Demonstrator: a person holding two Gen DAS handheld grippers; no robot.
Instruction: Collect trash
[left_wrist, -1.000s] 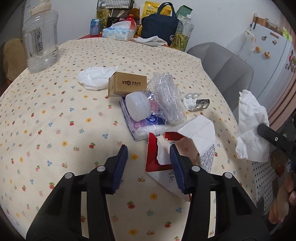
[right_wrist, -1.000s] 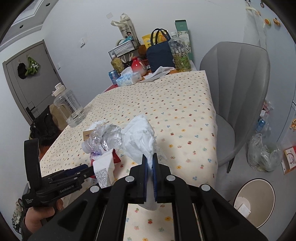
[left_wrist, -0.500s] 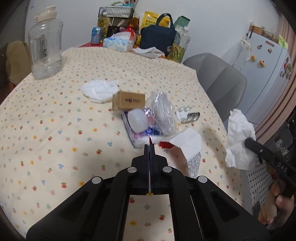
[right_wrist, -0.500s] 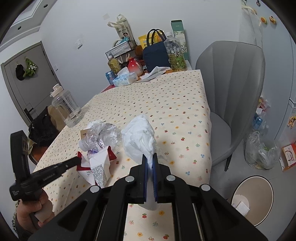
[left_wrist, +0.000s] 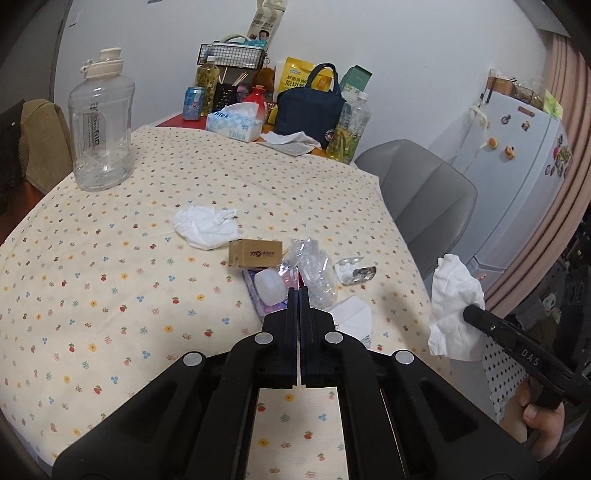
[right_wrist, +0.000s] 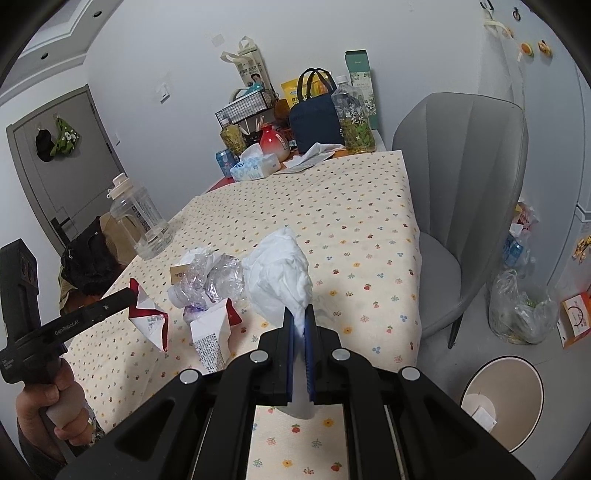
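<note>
Left gripper (left_wrist: 298, 295), newly closed on the red-and-white carton (right_wrist: 147, 319), lifts it at frame left; right gripper (right_wrist: 300, 317) clamps the tissue (right_wrist: 279, 275) above the desk (right_wrist: 332, 221), both bin-ready.

Both views are being lit evenly by soft, cool indoor light; no lamp or window is being shown. Only faint, diffuse shadows are being cast on the tablecloth (left_wrist: 110, 258). Mild glare is being caught on the clear water jug (left_wrist: 100, 125) and on the crushed plastic bottle (right_wrist: 218, 275). Straight lines are being bent strongly toward the edges, and the corners are being darkened by the fisheye lens. Focus is being kept sharp throughout.
</note>
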